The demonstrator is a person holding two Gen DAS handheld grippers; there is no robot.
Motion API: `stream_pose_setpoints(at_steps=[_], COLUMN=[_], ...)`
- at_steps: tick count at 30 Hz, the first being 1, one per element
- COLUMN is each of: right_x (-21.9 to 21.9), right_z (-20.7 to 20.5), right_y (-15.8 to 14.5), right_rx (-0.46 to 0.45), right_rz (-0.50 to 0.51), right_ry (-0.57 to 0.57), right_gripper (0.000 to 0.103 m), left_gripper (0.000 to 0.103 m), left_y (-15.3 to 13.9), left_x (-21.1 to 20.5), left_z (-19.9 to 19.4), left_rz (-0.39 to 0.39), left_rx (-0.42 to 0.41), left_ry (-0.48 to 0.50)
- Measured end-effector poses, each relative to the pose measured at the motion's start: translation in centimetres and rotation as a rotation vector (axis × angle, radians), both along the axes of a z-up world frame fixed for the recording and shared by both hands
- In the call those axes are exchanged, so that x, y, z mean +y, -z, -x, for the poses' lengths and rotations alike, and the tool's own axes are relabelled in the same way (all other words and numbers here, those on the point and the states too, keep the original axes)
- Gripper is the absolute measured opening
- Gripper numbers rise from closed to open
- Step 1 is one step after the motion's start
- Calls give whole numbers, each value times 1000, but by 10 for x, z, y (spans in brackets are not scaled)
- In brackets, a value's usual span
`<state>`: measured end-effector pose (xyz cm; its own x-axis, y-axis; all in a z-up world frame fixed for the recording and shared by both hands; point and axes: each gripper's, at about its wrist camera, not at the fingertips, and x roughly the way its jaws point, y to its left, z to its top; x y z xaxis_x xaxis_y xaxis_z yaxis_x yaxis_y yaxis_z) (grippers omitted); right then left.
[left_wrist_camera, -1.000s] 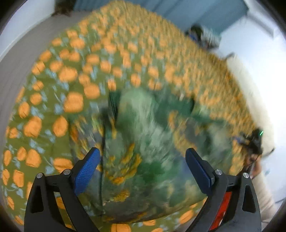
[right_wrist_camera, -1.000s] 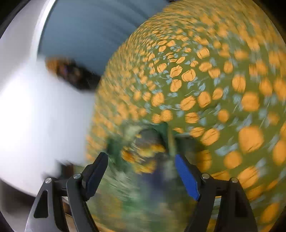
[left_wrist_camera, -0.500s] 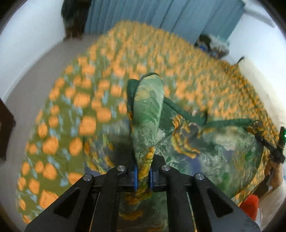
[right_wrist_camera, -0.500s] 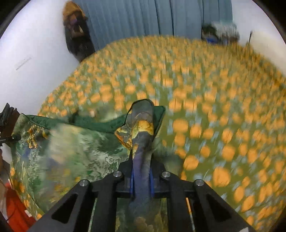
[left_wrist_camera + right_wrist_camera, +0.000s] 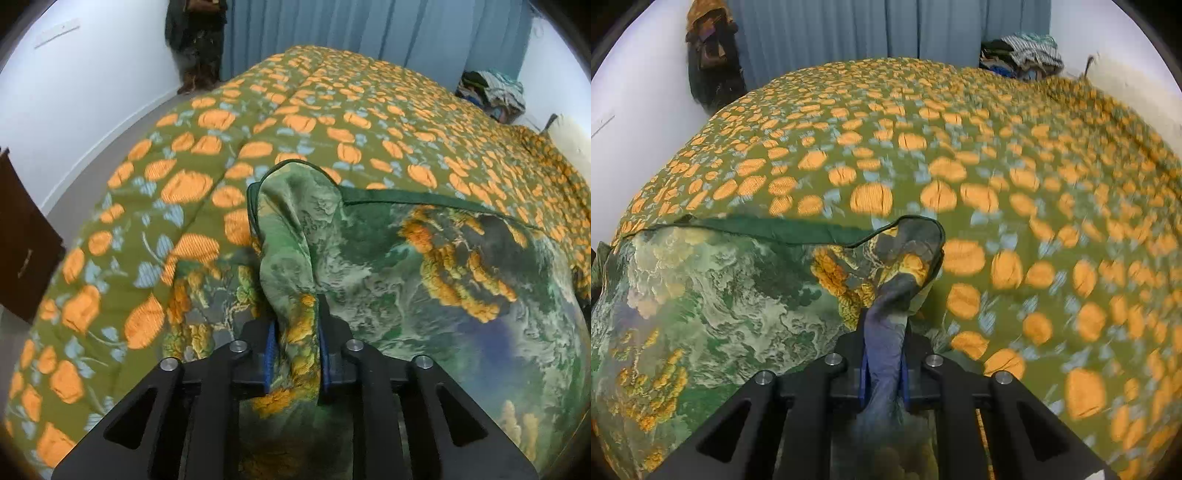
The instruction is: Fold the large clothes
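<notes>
While both tongs clamp garment (image 5: 424,266) corners, left tongs (image 5: 295,360) loosening w/ cloth between, right tongs (image 5: 882,373) clenched: fold step underway; next, carry edge far across bed (image 5: 997,155), keep taut.

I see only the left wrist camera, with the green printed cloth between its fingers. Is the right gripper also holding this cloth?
Observer: Yes. The right gripper is shut on a bunched corner of the garment.
Operator: Does any cloth lie beyond that corner, on its right?
Observer: No. Right of it only the orange-flowered bedspread shows.
Operator: Where does the dark green hem go from there?
Observer: The hem runs from that corner toward the picture's left edge.
</notes>
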<state>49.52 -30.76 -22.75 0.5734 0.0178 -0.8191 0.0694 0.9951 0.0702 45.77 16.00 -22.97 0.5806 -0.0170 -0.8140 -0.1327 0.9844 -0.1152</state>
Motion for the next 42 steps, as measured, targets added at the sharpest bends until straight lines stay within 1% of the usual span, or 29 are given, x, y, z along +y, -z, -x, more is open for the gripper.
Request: stream_pose_setpoints(at_steps=[3,7,11,15,21,22,24,25,26,27,28,30,32,34,37,39,40,42], right_x=[-13,-9,-8,-12,-16,-17,-20,-23,-27,-32,-37,-45,-44,-33,-9,8,16,22], right_z=[-2,-2,1,2,2,3,5,7,8,13,17,31,44,65,97,117,125,132], right_y=[13,26,30,34,33,32,26,21,16,7,-1,-22,-39,-59,-73,-69,-63,-42], right_rx=[-4,-20,-40,-58,-64,-66,-71,-71,-72,-79,-91,-136,-160,-181,-185,-162,-137,-63], right_rz=[-57,-71,-89,-114,-139,-143,-160,-171,-182,-191,-186,-165,-129,-100,-131,-175,-182,-162], right_ry=[17,27,36,42,45,45,44,48,53,71,87,105,99,46,-78,-160,-188,-192], right_gripper=[17,17,17,17,17,18,20,21,25,30,42,51,51,51,51,51,51,51], left_gripper=[22,23,24,24,26,29,46,66,82,84,85,85,85,85,86,86,86,86], left_y=[10,19,21,25,22,18,7,-1,-11,-19,-26,-39,-47,-52,-43,-29,-23,-20], left_x=[6,4,8,10,10,10,15,20,28,35,42,55,56,47,30,27,29,34], left_z=[3,3,5,3,3,4,8,11,17,23,29,41,49,59,66,67,67,69], left_rz=[27,28,70,95,88,86,101,118,138,141,137,131,104,62,0,-15,-11,9], left_rx=[-15,-43,-64,-76,-74,-68,-48,-40,-44,-58,-72,-73,-71,-82,-51,-9,9,22], left_ry=[-1,-1,-6,-9,-11,-11,-14,-18,-31,-50,-71,-94,-89,-42,6,-4,-14,-33])
